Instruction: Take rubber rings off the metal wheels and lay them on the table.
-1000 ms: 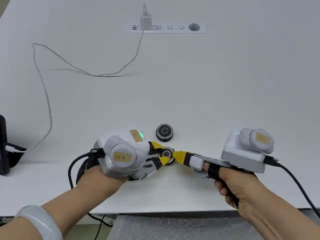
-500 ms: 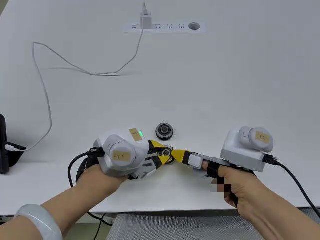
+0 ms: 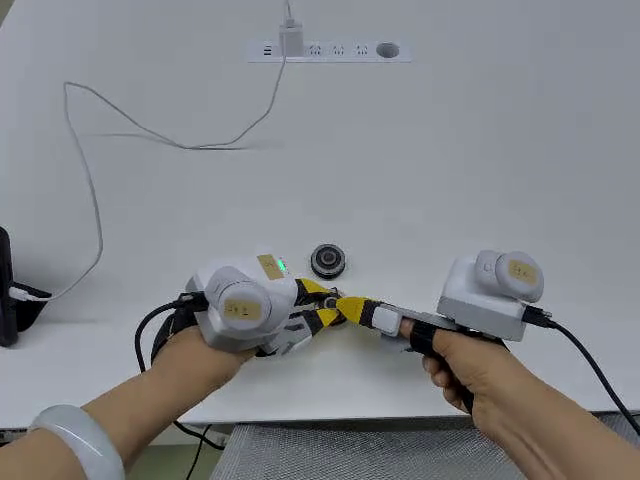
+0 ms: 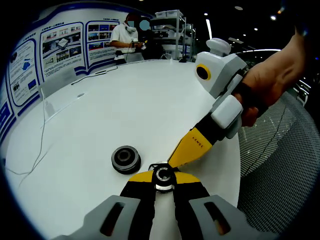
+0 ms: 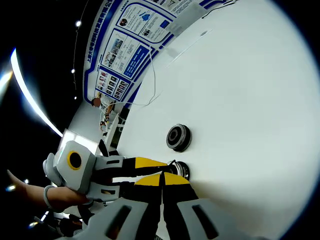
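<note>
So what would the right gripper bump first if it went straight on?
The small wheel that the left gripper holds in its jaws. The right gripper seems right against it, though contact is unclear.

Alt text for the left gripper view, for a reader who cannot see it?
The left gripper clamps a small metal wheel between its yellow-tipped jaws over a white table. The right gripper points in from the right, its closed tips at the wheel's rim. A second wheel lies on the table nearby.

White table (image 3: 450, 150); gripped wheel (image 4: 163, 175) black, hub perhaps silver; left gripper (image 3: 328, 308) yellow-and-black tipped, body white
</note>
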